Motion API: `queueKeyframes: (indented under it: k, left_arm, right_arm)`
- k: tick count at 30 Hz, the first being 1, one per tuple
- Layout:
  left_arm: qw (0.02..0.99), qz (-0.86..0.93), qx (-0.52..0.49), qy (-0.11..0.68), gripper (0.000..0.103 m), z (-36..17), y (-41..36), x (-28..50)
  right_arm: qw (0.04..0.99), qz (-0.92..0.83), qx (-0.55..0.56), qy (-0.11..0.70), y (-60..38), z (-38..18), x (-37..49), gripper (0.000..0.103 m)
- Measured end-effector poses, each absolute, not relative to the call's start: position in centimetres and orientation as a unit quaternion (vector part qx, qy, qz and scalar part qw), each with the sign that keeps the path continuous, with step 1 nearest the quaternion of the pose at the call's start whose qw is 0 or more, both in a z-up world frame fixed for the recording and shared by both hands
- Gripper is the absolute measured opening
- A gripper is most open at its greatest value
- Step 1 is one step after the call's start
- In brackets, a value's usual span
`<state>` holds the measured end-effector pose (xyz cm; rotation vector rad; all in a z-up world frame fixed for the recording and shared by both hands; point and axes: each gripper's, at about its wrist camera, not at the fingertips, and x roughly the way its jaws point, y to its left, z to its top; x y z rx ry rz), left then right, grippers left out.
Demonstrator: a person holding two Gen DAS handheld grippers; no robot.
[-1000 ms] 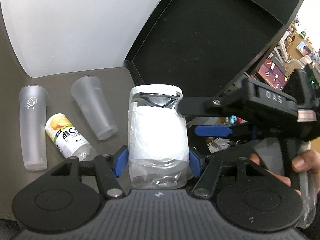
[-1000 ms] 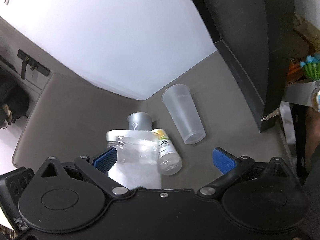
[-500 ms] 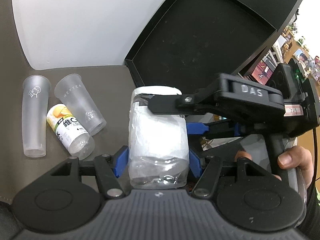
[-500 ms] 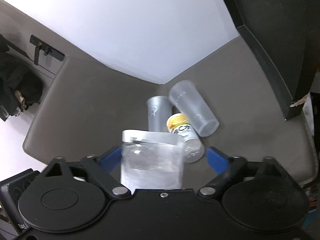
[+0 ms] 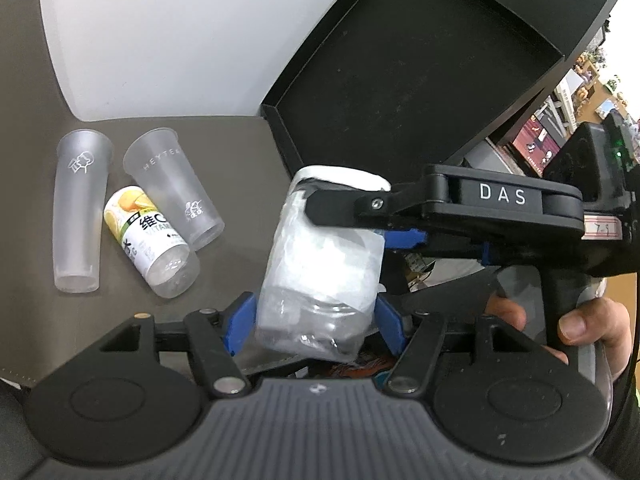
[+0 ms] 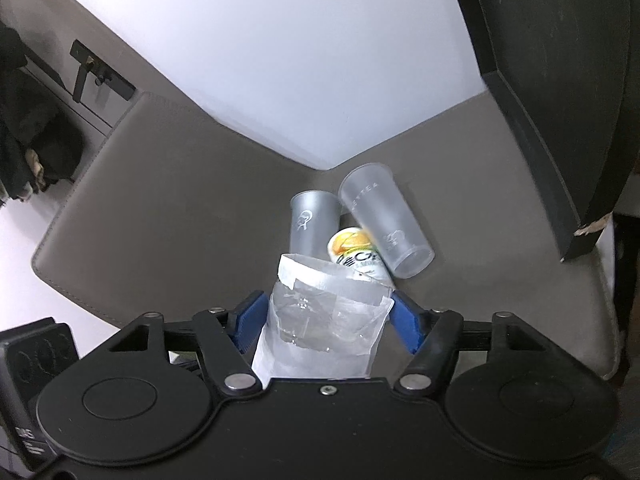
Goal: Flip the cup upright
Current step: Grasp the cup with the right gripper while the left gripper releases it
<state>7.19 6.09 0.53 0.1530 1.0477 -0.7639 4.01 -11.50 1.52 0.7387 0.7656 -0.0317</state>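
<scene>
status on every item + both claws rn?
left claw: shut on clear cup
right claw: pads at clear cup's sides, contact unclear
clear cup: paper-wrapped, lifted, tilted
logo cup: lying on its side
lettered cup: lying on its side
vitamin bottle: lying between them

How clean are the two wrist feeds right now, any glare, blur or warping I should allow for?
Left wrist view: strong fisheye bend at the edges, the white wall bright but not blown out, clear cup and left gripper sharp. Right wrist view: same bend, black panel slightly smeared, right gripper sharp.
</scene>
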Motion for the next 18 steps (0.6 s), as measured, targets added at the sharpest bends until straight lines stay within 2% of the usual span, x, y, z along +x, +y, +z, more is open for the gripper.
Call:
queueKeyframes:
  k: [11, 18]
  left_arm:
    - [0.811, -0.327, 0.06, 0.482, 0.065, 1.9, 8.3, 8.7]
    - [0.831, -0.297, 0.026, 0.469, 0.064, 3.2, 9.5, 10.8]
  right_arm:
    - [0.887, -0.059, 0.297, 0.35, -11.1, 2.2, 3.7, 0.065]
    - [0.91, -0.074, 0.224, 0.34, -9.6, 3.0, 3.6, 0.065]
